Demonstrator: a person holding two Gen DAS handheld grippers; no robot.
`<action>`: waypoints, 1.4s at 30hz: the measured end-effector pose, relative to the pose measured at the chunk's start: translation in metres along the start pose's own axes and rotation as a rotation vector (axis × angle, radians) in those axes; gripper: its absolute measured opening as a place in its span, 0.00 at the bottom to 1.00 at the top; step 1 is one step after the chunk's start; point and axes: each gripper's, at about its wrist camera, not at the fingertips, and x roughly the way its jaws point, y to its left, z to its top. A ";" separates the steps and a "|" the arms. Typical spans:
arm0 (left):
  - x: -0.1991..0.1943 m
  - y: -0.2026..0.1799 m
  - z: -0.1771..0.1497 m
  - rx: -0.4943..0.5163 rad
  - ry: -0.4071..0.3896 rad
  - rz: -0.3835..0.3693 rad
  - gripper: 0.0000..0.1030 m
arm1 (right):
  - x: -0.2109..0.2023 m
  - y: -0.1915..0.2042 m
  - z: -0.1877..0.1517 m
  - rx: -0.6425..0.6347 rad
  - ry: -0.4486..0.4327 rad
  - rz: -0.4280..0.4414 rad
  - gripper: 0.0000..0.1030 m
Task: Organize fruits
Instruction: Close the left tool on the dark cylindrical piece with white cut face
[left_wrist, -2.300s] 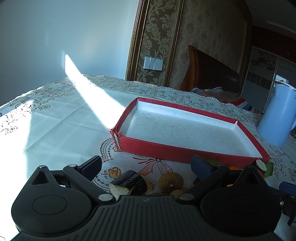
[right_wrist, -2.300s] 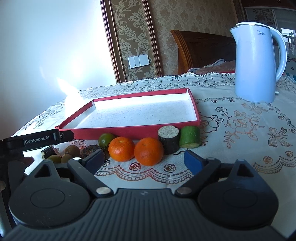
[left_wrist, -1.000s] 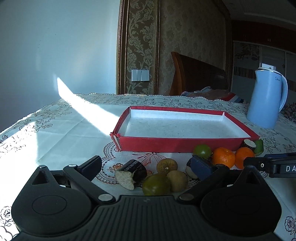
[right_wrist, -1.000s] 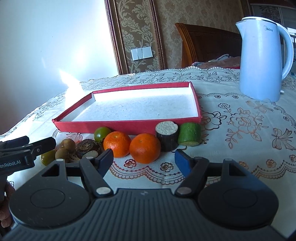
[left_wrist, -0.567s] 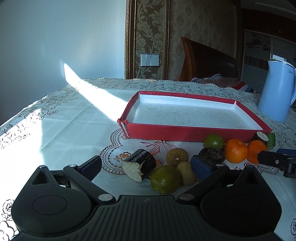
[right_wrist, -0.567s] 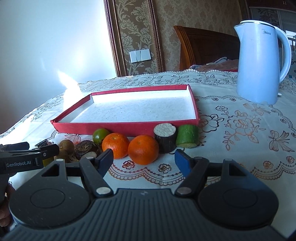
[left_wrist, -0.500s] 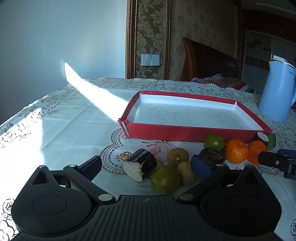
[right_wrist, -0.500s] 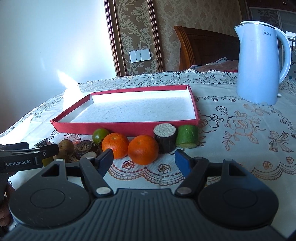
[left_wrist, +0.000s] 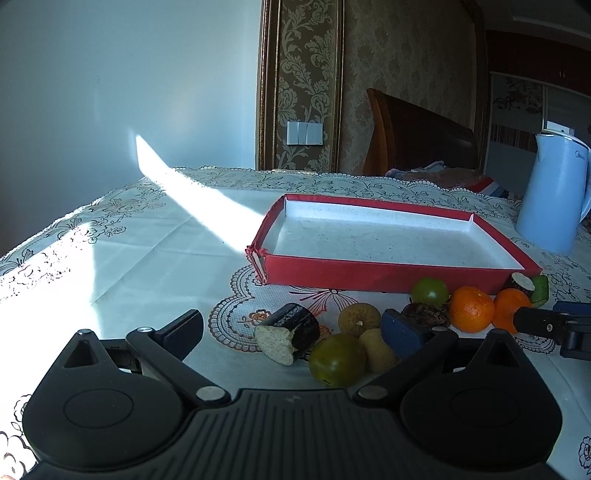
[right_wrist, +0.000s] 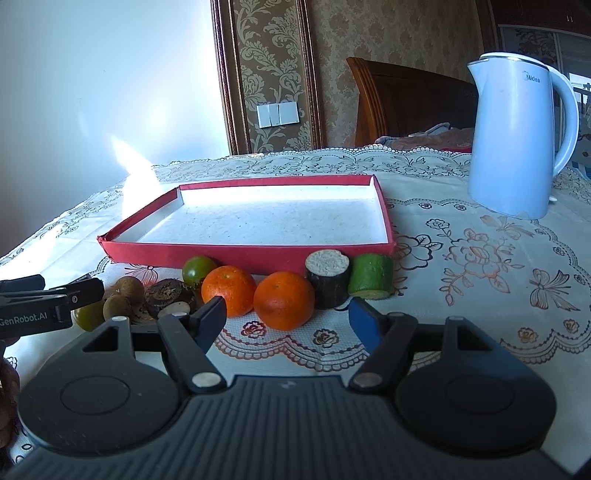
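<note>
A shallow red tray (left_wrist: 369, 273) (right_wrist: 236, 254) with a white floor lies on the lace tablecloth. Fruits sit in a row along its near wall. Left to right these include a dark cut piece (left_wrist: 291, 332), an olive-green fruit (left_wrist: 338, 360), brown fruits (right_wrist: 127, 288), a green fruit (right_wrist: 199, 269), two oranges (right_wrist: 229, 290) (right_wrist: 284, 304), a dark cylinder (right_wrist: 327, 282) and a green cucumber chunk (right_wrist: 371, 275). My left gripper (left_wrist: 293, 326) stands open just short of the dark cut piece. My right gripper (right_wrist: 288, 315) is open just short of the oranges. Neither holds anything.
A pale blue electric kettle (right_wrist: 517, 140) (left_wrist: 550, 195) stands at the back right of the table. A wooden chair back (right_wrist: 406, 103) rises behind the far edge. The left gripper (right_wrist: 48, 302) pokes into the right wrist view beside the brown fruits.
Since the earliest frames my left gripper has backed away from the tray, so the fruits now lie ahead of its fingers. The right gripper has hardly moved. Both stay open.
</note>
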 end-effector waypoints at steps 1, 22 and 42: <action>-0.001 0.004 0.000 -0.009 0.005 -0.013 1.00 | 0.000 0.000 0.000 0.000 -0.001 0.000 0.70; -0.001 0.016 0.006 0.165 0.007 -0.004 0.98 | -0.003 -0.005 0.000 0.020 -0.020 0.038 0.83; 0.013 0.033 0.008 0.092 0.028 -0.095 0.51 | -0.005 -0.005 0.001 0.022 -0.028 0.048 0.93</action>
